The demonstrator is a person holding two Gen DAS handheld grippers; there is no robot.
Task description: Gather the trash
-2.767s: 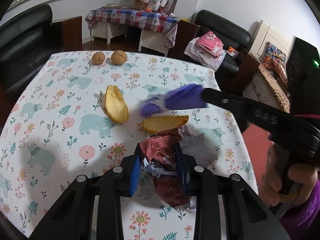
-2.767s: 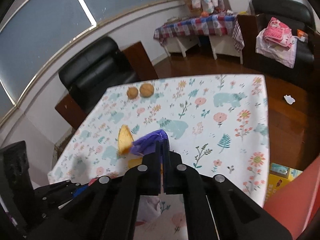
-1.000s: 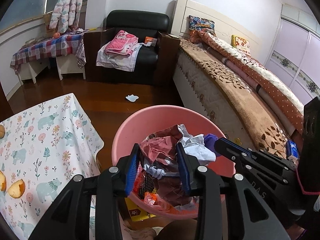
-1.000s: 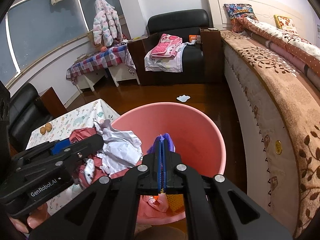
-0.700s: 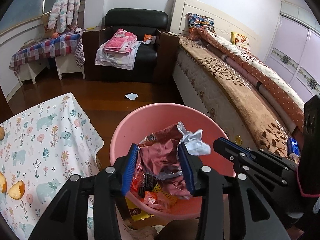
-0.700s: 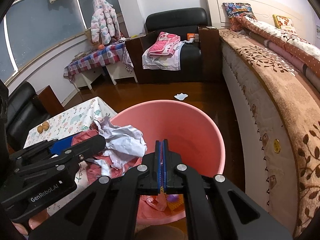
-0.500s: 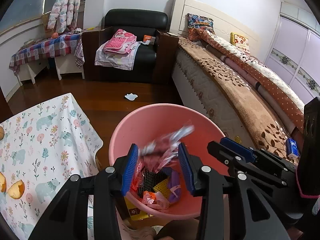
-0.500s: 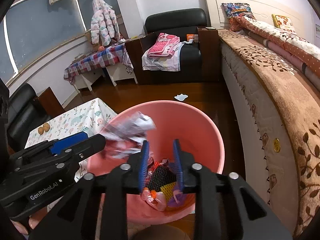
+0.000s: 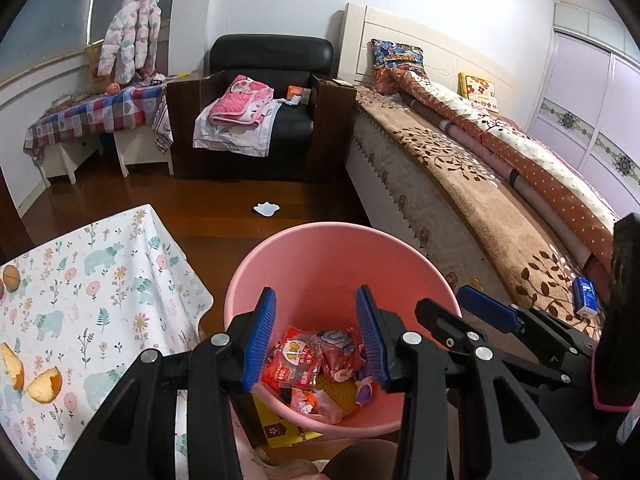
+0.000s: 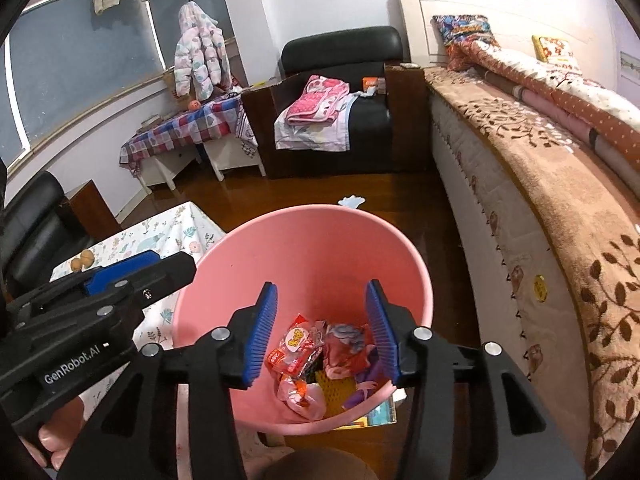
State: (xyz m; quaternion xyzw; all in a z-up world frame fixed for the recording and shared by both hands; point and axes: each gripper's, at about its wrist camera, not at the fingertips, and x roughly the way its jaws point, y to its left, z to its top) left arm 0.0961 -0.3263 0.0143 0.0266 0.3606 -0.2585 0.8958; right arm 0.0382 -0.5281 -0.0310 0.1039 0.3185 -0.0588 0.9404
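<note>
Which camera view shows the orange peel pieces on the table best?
The left wrist view. Two orange peel pieces lie in plain sight on the floral tablecloth at the left edge of the picture. In the right wrist view the left gripper covers most of the table, so no peel shows there.

black plastic left claw and right claw, ribbed blue pads, silver screws, white "genrobot.ai" lettering.

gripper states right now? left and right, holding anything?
Left gripper: open, empty, above the pink bin.
Right gripper: open, empty, above the same bin.
</note>
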